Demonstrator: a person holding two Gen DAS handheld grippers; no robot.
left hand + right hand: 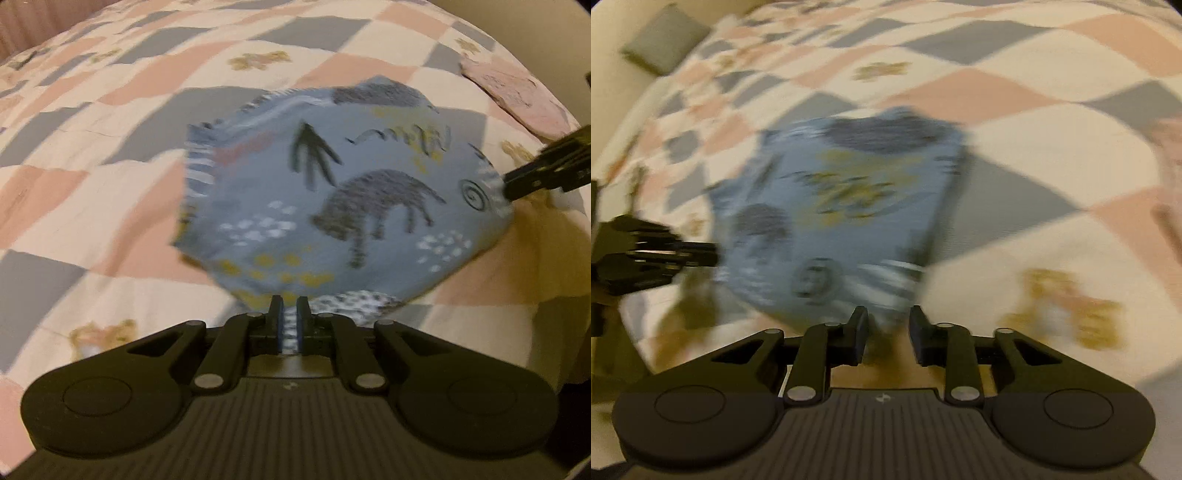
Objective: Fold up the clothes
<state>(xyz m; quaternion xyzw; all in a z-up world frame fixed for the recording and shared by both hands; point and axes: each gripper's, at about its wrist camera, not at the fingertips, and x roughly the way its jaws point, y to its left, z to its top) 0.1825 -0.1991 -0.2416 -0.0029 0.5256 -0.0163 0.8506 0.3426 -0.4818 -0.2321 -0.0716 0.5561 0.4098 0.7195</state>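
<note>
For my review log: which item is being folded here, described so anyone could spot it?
On the checkered quilt lies a small blue garment, pinched by the left gripper. Only it carries grey animal shapes, a dark tree and yellow dots; the folded pink cloth beyond is pale.

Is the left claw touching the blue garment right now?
Touching. In the left wrist view the left claw has shut on the blue garment's edge, with fabric between its fingers.
</note>
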